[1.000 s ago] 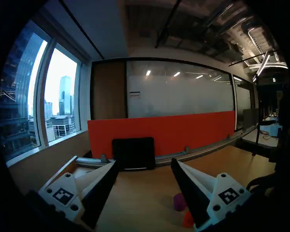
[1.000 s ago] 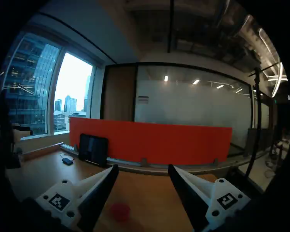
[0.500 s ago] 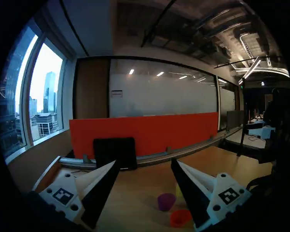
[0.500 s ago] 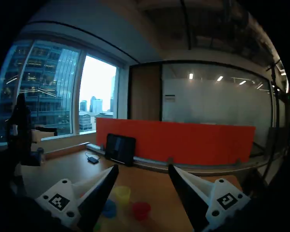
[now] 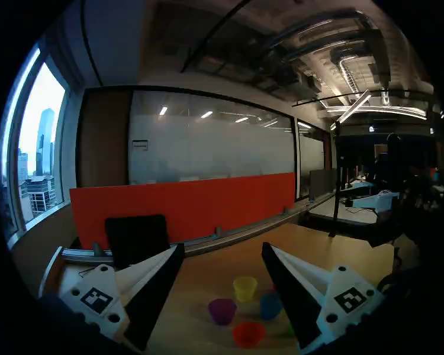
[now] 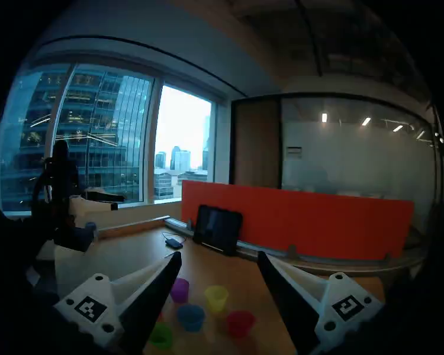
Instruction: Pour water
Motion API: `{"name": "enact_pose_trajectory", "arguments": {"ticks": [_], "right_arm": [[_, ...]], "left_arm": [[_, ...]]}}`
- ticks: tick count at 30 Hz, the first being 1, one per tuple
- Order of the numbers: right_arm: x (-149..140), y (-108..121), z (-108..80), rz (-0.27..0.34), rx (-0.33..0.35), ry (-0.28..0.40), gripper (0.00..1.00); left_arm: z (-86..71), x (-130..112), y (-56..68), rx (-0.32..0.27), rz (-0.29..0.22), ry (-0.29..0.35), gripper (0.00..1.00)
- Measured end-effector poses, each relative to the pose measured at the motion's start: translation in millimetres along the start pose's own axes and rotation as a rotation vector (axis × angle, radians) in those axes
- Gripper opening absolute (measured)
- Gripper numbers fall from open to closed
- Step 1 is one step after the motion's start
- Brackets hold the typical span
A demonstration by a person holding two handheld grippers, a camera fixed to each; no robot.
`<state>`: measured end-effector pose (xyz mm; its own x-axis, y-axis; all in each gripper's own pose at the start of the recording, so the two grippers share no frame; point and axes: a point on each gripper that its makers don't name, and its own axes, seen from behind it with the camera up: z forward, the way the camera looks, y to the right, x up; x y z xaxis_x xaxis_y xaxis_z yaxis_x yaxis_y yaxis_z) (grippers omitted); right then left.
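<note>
Left gripper and right gripper both have jaws spread wide, gripping nothing. At six o'clock between the left jaws, cups sit on the bench: red cup nearest, purple cup at its eleven, blue cup at one, yellow cup farthest. At ten o'clock beyond, a dark tablet stands before an orange divider.

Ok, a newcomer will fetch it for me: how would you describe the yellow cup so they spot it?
Find the wooden desk with the orange partition along its back. Small cups cluster in front of it. The yellow cup stands on the partition side beside the purple cup, the only yellow one.
</note>
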<state>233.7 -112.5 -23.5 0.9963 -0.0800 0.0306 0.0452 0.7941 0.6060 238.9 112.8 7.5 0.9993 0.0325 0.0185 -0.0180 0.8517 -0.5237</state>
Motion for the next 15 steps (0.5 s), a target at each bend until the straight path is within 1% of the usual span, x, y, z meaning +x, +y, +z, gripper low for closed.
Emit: {"name": "enact_pose_trajectory", "arguments": {"ticks": [6, 11, 15], "right_arm": [[-1, -4, -1.0, -0.013, 0.017, -0.014, 0.99], [-3, -13, -3.5, -0.018, 0.052, -0.03, 0.99], [-4, -19, -5.5, -0.019, 0.081, -0.041, 0.99]], "left_arm": [[1.5, -2, 6.6, -0.035, 0.011, -0.013, 0.97], [3.8, -7, 11.4, -0.062, 0.023, -0.035, 0.97], [5.9, -12, 14.8, -0.084, 0.022, -0.056, 0.97]]}}
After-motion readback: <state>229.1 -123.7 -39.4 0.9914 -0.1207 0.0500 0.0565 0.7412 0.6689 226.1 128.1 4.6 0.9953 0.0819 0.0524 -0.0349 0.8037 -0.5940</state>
